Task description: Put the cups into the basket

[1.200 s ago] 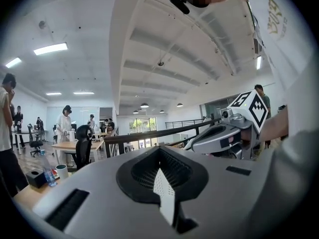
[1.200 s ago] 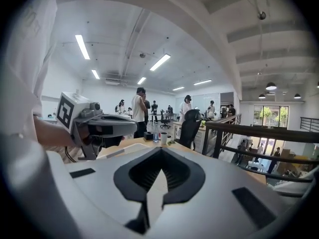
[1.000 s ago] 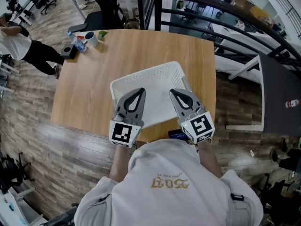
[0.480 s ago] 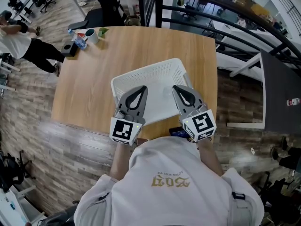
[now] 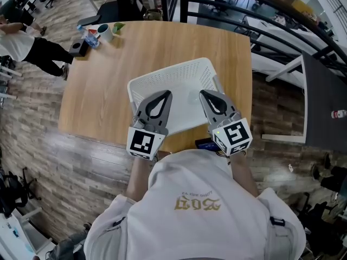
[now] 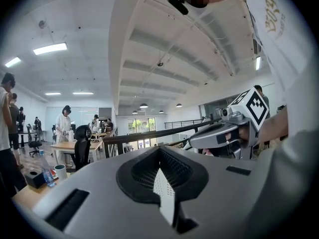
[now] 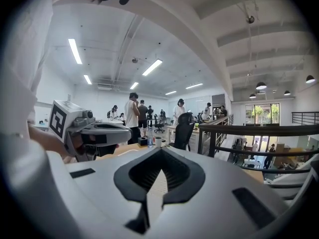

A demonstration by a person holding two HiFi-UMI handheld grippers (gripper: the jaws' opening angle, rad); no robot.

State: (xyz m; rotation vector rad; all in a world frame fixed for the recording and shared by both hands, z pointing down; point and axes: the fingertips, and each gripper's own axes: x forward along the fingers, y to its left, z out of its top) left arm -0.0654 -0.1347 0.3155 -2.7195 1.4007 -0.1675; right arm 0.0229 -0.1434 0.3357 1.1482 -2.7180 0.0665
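We held the left gripper [image 5: 162,94] and the right gripper [image 5: 209,94] side by side over the near half of the white basket [image 5: 172,73]. Each had its jaws closed tip to tip on nothing, and only basket mesh showed through their loops. They hid the basket's near rim. A white cup [image 5: 105,31] stood well apart at the far left corner of the table [image 5: 162,42], beside a bottle [image 5: 91,38] and a black box [image 5: 80,47]. A green item [image 5: 118,26] beside the cup was too small to name. Our right arm mostly covered a dark object [image 5: 204,143] at the table's near edge.
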